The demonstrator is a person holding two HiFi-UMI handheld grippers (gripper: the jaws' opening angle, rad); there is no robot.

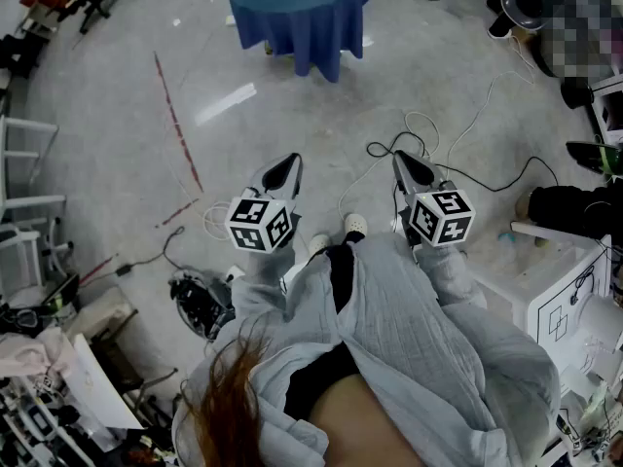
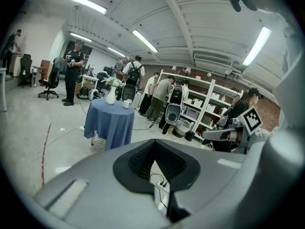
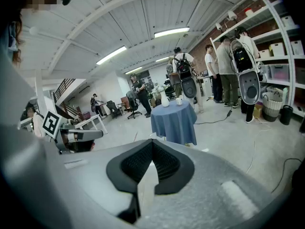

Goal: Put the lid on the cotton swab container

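Note:
No cotton swab container or lid shows in any view. I hold both grippers up in front of my body, over the concrete floor. In the head view the left gripper (image 1: 287,171) and right gripper (image 1: 407,163) point away from me, toward a round table with a blue cloth (image 1: 302,17). The left gripper (image 2: 155,144) has its jaws closed tip to tip, with nothing between them. So does the right gripper (image 3: 152,144). A white vase (image 2: 110,97) and a small cup (image 2: 126,103) stand on the blue table (image 2: 112,120), which is several steps away.
Cables (image 1: 458,134) loop over the floor ahead of the grippers, and a red line (image 1: 175,115) runs at the left. A white table (image 1: 565,300) stands at my right, clutter at my left. People (image 2: 157,97) stand by shelves (image 2: 209,104) beyond the blue table.

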